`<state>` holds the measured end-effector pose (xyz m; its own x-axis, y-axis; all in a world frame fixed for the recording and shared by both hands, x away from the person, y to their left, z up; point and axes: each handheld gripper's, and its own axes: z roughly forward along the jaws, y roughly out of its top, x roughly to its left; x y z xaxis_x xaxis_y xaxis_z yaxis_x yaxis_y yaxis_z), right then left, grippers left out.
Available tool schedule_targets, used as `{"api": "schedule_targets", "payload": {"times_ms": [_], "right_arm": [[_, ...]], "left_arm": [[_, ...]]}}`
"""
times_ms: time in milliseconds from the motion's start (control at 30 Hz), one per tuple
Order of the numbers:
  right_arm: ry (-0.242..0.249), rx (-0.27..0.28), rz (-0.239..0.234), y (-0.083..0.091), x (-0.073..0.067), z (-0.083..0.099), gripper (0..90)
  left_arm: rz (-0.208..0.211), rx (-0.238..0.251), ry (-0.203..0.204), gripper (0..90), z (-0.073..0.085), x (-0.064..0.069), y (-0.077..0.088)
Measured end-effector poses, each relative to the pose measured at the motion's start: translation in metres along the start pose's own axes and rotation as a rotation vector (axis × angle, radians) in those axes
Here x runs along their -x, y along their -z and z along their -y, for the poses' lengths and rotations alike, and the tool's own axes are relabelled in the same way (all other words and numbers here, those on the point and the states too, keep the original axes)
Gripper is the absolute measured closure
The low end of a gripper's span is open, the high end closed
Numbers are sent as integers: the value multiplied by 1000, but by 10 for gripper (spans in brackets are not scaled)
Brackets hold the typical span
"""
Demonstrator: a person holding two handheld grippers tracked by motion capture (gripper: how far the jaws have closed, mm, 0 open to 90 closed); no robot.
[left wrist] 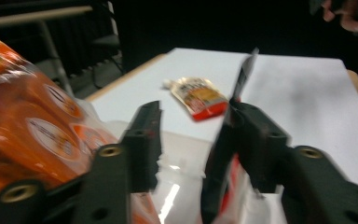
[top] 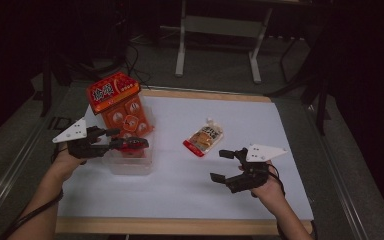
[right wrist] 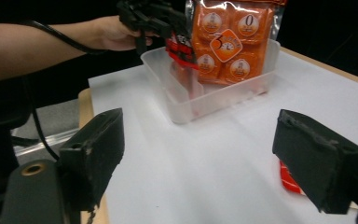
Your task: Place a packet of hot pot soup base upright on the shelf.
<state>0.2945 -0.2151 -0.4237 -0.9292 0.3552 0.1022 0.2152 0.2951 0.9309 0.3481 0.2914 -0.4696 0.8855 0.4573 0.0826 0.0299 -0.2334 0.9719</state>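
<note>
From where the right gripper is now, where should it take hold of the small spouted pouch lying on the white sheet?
Probably at its red bottom edge. The spouted pouch lies flat, spout pointing away from the person, red seam nearest the right gripper, whose jaws stand open. Coming in low from that near side, the jaws could pinch the thin flat seam; the fuller middle looks harder to grip.

Dim room, grey floor (top: 220, 55), white metal stand legs (top: 181, 47) behind.

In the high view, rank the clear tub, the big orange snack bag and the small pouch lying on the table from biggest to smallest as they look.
1. orange snack bag, which looks close in size to
2. clear tub, so their order is unsure
3. small pouch, clearly smallest
</note>
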Motion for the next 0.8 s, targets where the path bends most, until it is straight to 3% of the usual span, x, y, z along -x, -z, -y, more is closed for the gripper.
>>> {"api": "schedule_targets", "payload": {"times_ms": [67, 133, 200, 300, 367, 533, 700, 800], "right_arm": [[3, 0, 2, 0, 0, 0, 179], [7, 4, 7, 1, 1, 0, 181], [9, 7, 10, 2, 2, 0, 180], [6, 6, 14, 2, 2, 0, 178], [3, 4, 16, 2, 2, 0, 165], [0, 2, 22, 3, 3, 0, 164], [-3, 6, 30, 5, 4, 1, 164], [-5, 9, 33, 7, 5, 1, 164]], "left_arm": [[-3, 4, 8, 493, -3, 1, 0], [-5, 20, 22, 407, -8, 5, 1], [-10, 19, 70, 347, -14, 7, 0], [-16, 22, 62, 311, -20, 12, 0], [-18, 29, 87, 216, -25, 15, -1], [-30, 12, 102, 109, -39, 23, -4], [-39, 14, 106, 50, -50, 32, -8], [-20, 28, 103, 21, -54, 40, -9]]}}
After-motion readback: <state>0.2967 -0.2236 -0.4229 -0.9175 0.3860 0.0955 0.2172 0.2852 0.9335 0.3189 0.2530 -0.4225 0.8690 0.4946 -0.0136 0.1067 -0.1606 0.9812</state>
